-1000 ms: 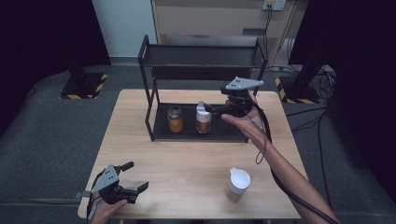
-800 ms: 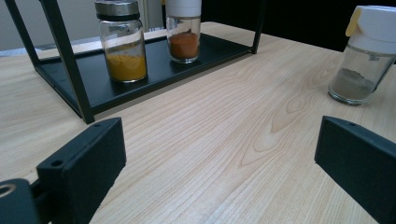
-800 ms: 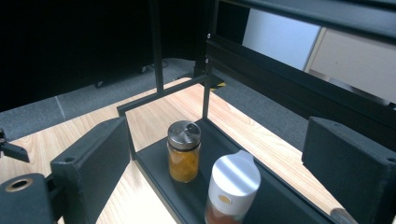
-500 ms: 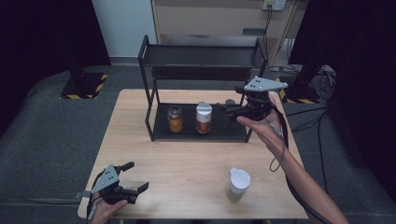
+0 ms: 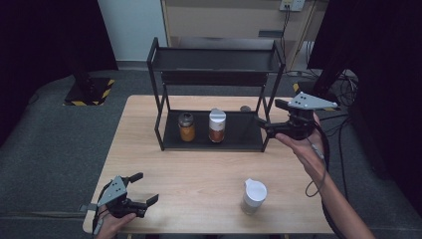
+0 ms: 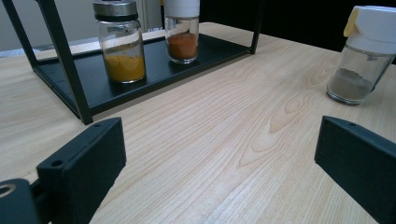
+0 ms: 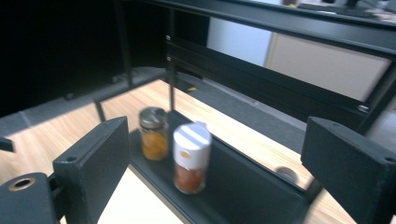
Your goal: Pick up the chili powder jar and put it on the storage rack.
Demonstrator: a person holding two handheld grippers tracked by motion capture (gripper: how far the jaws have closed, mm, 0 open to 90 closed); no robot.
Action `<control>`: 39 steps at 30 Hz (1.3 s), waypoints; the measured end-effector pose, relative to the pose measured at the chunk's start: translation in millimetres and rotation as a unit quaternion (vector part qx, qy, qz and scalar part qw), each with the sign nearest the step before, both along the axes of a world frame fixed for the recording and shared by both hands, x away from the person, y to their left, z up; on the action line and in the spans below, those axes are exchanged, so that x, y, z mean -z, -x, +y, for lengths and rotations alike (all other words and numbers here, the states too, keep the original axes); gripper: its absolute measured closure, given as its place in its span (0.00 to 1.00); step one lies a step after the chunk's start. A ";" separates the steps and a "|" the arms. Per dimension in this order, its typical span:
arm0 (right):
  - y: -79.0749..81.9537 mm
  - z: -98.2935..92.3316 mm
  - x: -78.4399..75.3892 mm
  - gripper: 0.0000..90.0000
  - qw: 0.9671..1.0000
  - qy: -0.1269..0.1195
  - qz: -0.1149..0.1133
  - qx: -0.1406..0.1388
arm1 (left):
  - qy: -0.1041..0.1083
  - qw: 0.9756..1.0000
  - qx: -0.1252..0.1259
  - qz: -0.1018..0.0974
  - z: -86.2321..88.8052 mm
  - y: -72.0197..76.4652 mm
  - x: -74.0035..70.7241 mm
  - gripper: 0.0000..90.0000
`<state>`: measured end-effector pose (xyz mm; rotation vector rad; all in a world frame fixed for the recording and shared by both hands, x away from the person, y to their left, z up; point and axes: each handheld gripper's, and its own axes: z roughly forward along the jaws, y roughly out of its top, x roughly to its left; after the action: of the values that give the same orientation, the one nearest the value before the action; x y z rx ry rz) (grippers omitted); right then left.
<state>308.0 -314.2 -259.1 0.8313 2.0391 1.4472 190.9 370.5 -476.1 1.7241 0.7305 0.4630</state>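
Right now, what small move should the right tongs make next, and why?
Probably swing toward the white-capped glass jar of grey powder on the wooden table: the right tongs hang open and empty beside the black metal rack, whose lower shelf already holds two jars.

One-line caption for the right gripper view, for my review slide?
Open right tongs face two spice jars, yellow and red, on the rack's lower shelf.

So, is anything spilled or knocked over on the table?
No, nothing is spilled or tipped. Two jars stand upright on the rack's bottom shelf. The only odd one out is a third jar, upright by itself on the table, away from the rack.
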 end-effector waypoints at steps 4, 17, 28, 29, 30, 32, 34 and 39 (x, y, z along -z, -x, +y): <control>12.3 -10.7 6.9 0.10 1.000 0.002 0.000 0.015 | 0.000 1.000 0.000 0.001 -0.2 0.0 -0.2 0.02; 51.8 -37.8 36.5 0.10 0.999 0.000 0.009 0.047 | -0.003 1.000 0.000 0.003 -0.8 -0.4 -0.6 0.02; 83.6 -50.4 55.3 0.10 0.998 0.005 0.009 0.068 | -0.003 1.000 -0.001 0.003 -0.9 -0.1 -0.7 0.02; 85.6 -51.6 57.5 0.10 0.998 0.002 0.011 0.069 | -0.003 1.000 -0.001 0.003 -0.9 -0.2 -0.7 0.02; 87.8 -52.7 59.9 0.10 0.997 0.000 0.011 0.071 | -0.003 1.000 -0.001 0.003 -0.9 -0.3 -0.7 0.02; 91.9 -55.3 65.3 0.10 0.997 -0.006 0.012 0.074 | -0.003 1.000 -0.001 0.003 -0.9 -0.2 -0.8 0.02; 95.7 -57.7 70.1 0.10 0.997 -0.012 0.016 0.077 | -0.003 1.000 -0.001 0.003 -0.9 -0.1 -0.8 0.02; 105.5 -61.7 84.9 0.10 0.996 -0.018 0.019 0.086 | -0.004 1.000 -0.001 0.003 -0.9 0.0 -0.9 0.02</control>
<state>202.5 -375.9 -343.9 1.0284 1.9218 1.3864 190.9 369.5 -475.3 1.7317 0.7359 0.4634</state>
